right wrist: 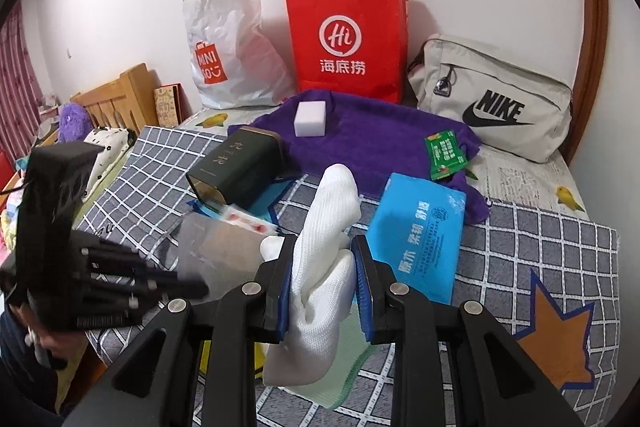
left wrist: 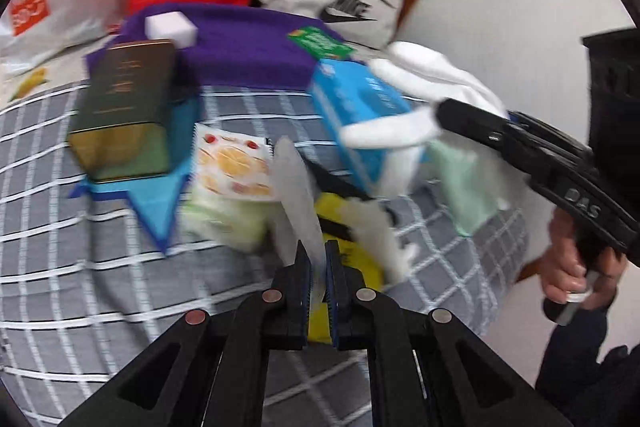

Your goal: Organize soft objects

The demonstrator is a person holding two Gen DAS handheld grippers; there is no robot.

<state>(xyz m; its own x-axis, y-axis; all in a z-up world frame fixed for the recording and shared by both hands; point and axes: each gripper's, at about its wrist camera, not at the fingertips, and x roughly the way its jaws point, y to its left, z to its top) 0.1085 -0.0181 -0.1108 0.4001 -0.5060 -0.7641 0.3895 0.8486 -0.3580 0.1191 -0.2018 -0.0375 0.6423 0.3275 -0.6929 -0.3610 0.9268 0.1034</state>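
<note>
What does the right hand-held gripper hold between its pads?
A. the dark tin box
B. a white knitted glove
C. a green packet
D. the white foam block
B: in the right wrist view the right hand-held gripper has its blue pads pressed on a white knitted glove, while the green packet, the dark tin box and the white foam block lie apart on the bed.

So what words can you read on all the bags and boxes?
"Hi" and "海底捞": tall red paper bag.
"MINI SO": crinkly white plastic bag.
"NIKE": flat grey fabric pouch.
"DAS": the black right gripper, seen from the left wrist.
Dark green metal tin, blue tissue pack, small green sachet: too small or blurred.
</note>
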